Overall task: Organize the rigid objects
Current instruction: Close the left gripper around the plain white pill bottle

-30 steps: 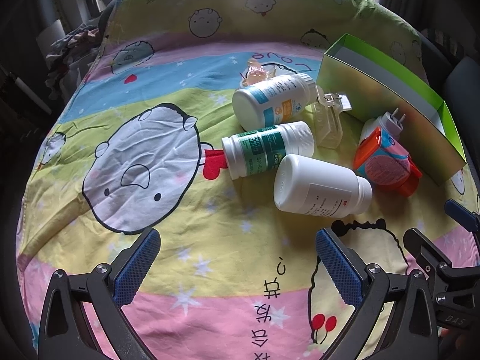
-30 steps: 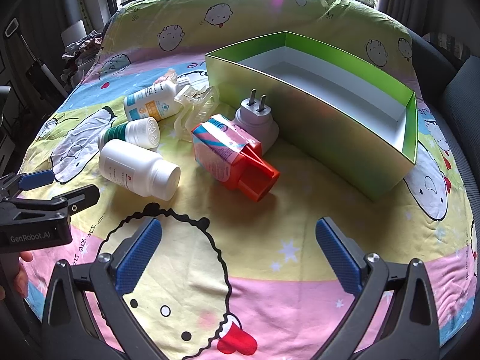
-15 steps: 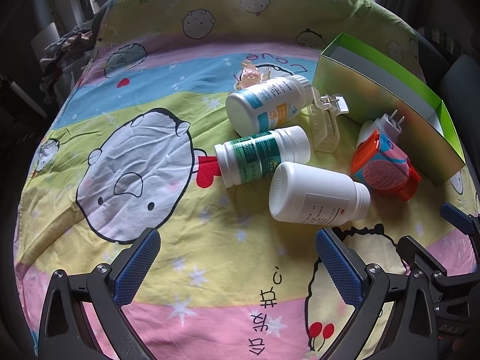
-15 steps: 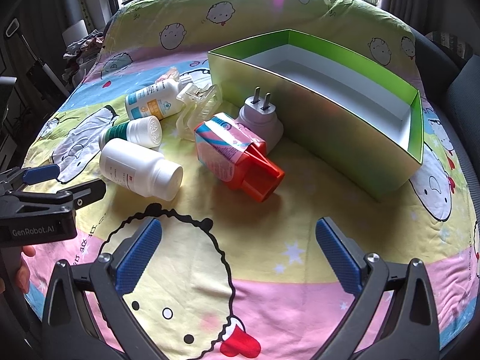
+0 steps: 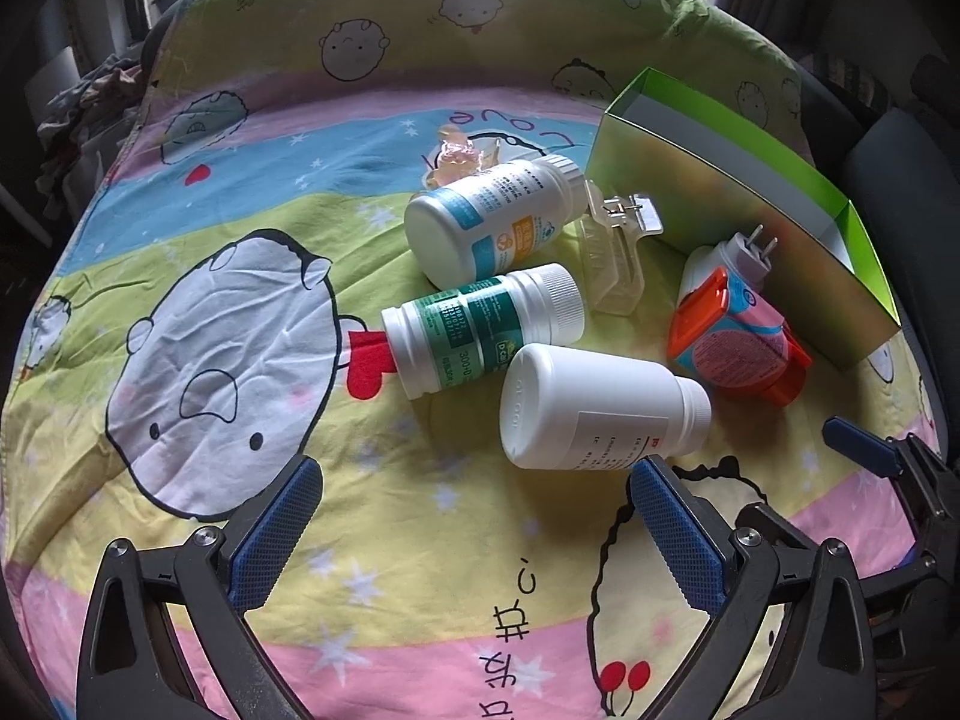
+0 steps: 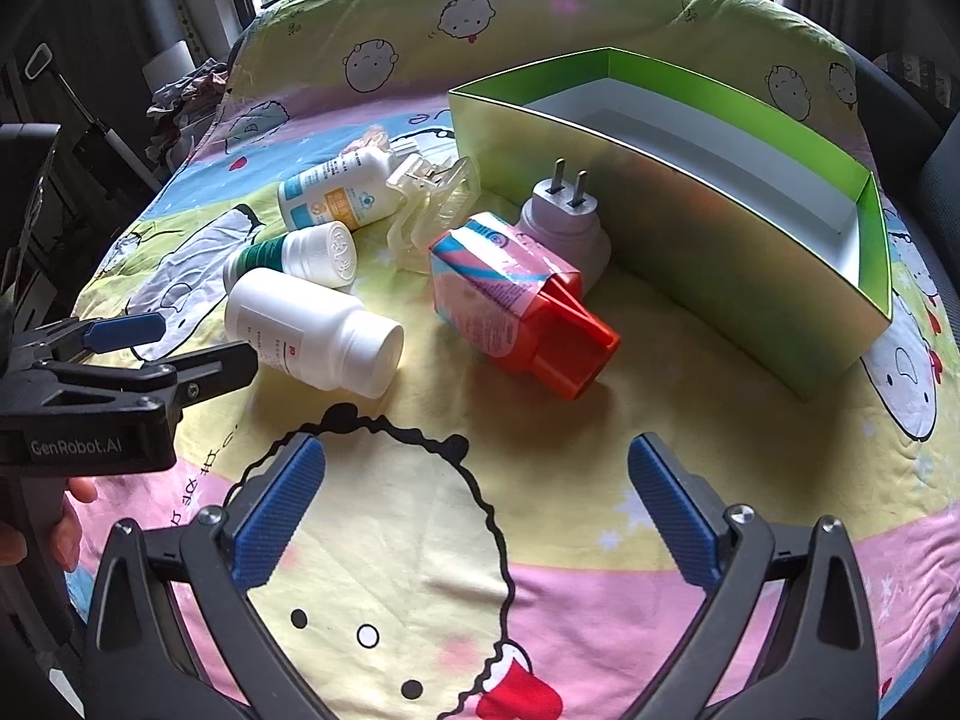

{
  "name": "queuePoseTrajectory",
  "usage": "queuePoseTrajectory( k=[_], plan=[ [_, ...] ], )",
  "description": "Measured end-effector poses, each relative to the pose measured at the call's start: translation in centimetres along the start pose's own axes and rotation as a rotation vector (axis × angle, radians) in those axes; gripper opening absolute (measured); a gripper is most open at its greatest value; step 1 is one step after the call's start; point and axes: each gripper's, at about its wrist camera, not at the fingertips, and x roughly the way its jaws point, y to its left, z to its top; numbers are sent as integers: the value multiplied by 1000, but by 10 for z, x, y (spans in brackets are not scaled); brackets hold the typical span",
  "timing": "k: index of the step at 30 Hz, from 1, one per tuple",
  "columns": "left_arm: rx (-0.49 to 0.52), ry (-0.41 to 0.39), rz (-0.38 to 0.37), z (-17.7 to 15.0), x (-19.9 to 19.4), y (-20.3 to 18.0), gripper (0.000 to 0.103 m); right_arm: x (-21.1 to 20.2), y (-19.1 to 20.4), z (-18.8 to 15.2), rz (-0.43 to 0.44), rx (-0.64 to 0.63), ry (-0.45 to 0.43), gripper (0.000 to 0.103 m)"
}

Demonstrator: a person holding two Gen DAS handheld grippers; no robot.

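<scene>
- Left gripper point(image 5: 474, 516) up front, blue-padded fingers spread wide, nothing between them, hovering low over the cartoon-print bedsheet point(image 5: 198, 312).
- Just past its right fingertip lies the plain white plastic bottle point(image 5: 594, 423) on its side, base toward the camera, cap pointing right; whether pad and bottle touch, I can't tell.
- Right gripper point(image 6: 477, 489) is splayed open too, empty, held above the yellow band of the sheet.
- In the right wrist view the left tool comes in from the left edge, black body marked "GenRobot.AI", and a person's fingers point(image 6: 66, 531) wrap its handle below.
- Ahead of the right gripper, well apart from it, the pink-and-blue carton-shaped refill with an orange base point(image 6: 510, 300) lies tipped over, orange end nearest.
- Behind the white bottle, and touching it, a green-labelled white pill bottle point(image 5: 480, 324) lies on its side, cap to the right.
- Next back, a white bottle with a teal-and-orange label point(image 5: 486, 222), also lying down, just beside the green-labelled one.
- A clear plastic clip point(image 5: 612, 252) sits between those bottles and the box.
- A pale lilac plug-in adapter with two metal prongs point(image 6: 564, 216) rests against the carton's far end, prongs up, close to the box wall.
- Farthest: the long open green cardboard box with a white interior point(image 6: 750, 252), empty.
</scene>
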Motion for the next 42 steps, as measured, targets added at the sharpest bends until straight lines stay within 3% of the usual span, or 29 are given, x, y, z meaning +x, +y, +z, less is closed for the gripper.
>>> queuePoseTrajectory(
  k=[6, 8, 15, 18, 20, 26, 32, 42],
  plan=[
    [51, -9, -15, 7, 7, -4, 103, 11, 7, 0, 54, 1, 14, 86],
    [69, -12, -37, 10, 8, -7, 95, 15, 10, 1, 77, 1, 14, 78],
    [107, -6, -70, 17, 14, -18, 93, 27, 16, 4, 154, -3, 30, 66],
    [122, -2, -96, 20, 17, -21, 86, 29, 19, 9, 176, -18, 11, 60],
    [131, 5, -112, 23, 21, -23, 78, 33, 20, 12, 233, -15, 15, 44],
    [151, 25, -150, 26, 28, -29, 66, 41, 27, 19, 291, -33, 5, 33],
    [144, 28, -173, 29, 28, -27, 64, 42, 30, 24, 306, -89, 9, 26],
    [107, 21, -191, 28, 24, -16, 63, 40, 25, 29, 313, -232, 7, 26]
  ],
)
